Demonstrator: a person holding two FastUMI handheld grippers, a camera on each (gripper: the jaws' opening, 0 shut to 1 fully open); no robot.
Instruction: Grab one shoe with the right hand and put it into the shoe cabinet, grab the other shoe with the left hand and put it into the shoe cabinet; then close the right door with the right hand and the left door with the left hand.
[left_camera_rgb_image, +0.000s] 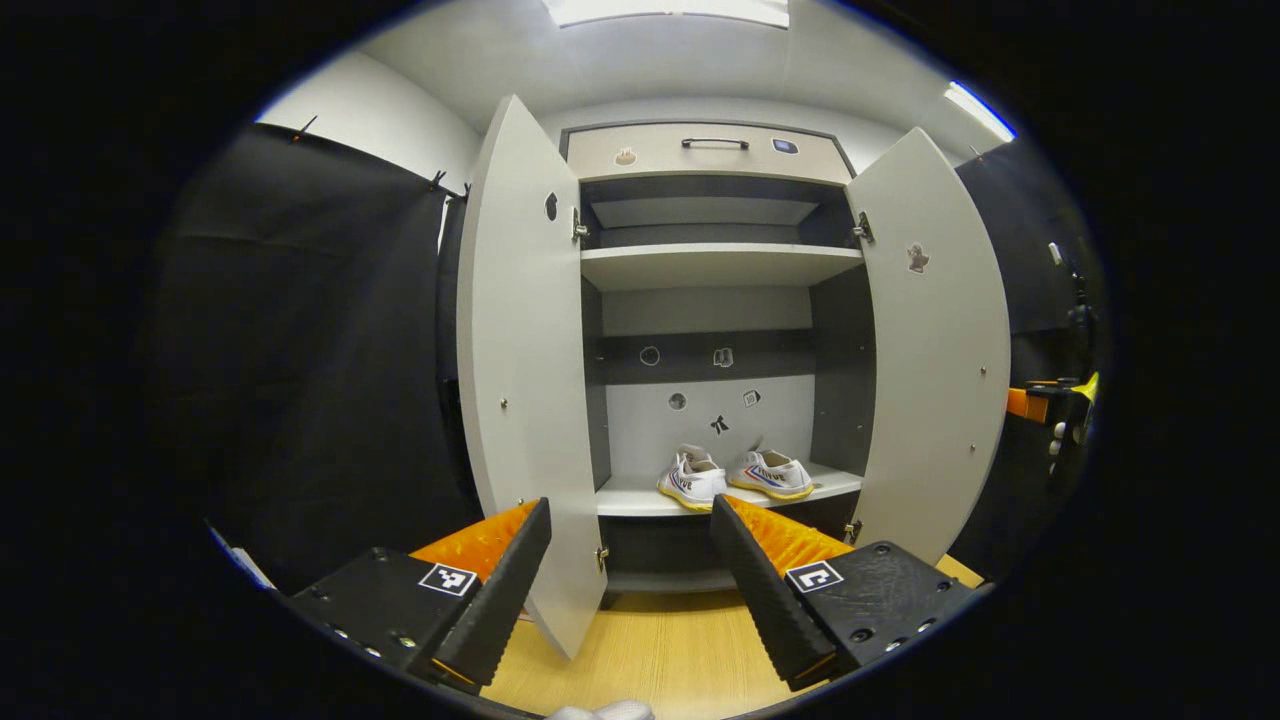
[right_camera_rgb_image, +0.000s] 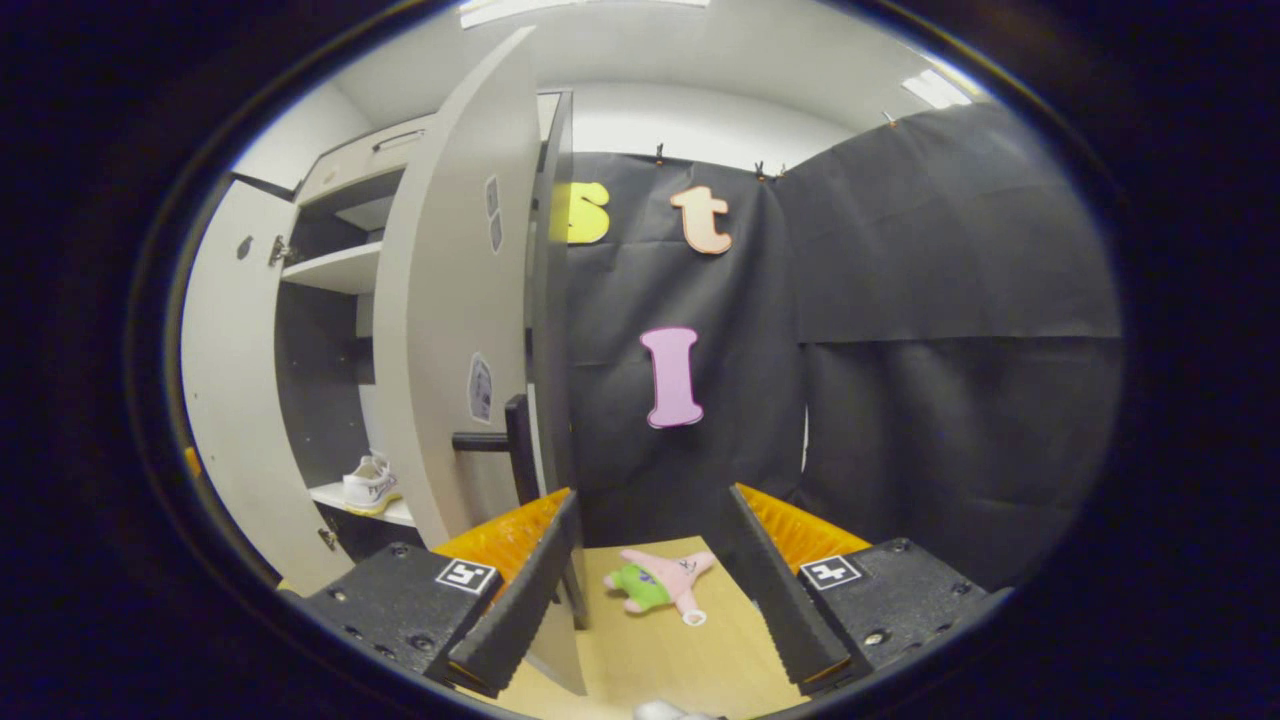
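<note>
The shoe cabinet (left_camera_rgb_image: 710, 265) stands with both doors swung wide. Two white shoes sit side by side on its lower shelf, one to the left (left_camera_rgb_image: 692, 478) and one to the right (left_camera_rgb_image: 772, 473). My left gripper (left_camera_rgb_image: 630, 505) is open and empty, back from the cabinet, with the left door (left_camera_rgb_image: 520, 380) just ahead of its left finger. Beyond the right door (left_camera_rgb_image: 940, 340), the orange and black right gripper (left_camera_rgb_image: 1045, 400) shows. In the right gripper view, my right gripper (right_camera_rgb_image: 653, 495) is open and empty beside the right door (right_camera_rgb_image: 440, 320), near its black handle (right_camera_rgb_image: 500, 440). One white shoe (right_camera_rgb_image: 370, 485) shows inside.
A pink and green plush toy (right_camera_rgb_image: 660, 582) lies on the wooden floor (right_camera_rgb_image: 640, 650) between my right fingers. A closed drawer (left_camera_rgb_image: 710, 150) with a dark handle tops the cabinet, and an upper shelf (left_camera_rgb_image: 715, 265) is bare. Black cloth walls flank the cabinet.
</note>
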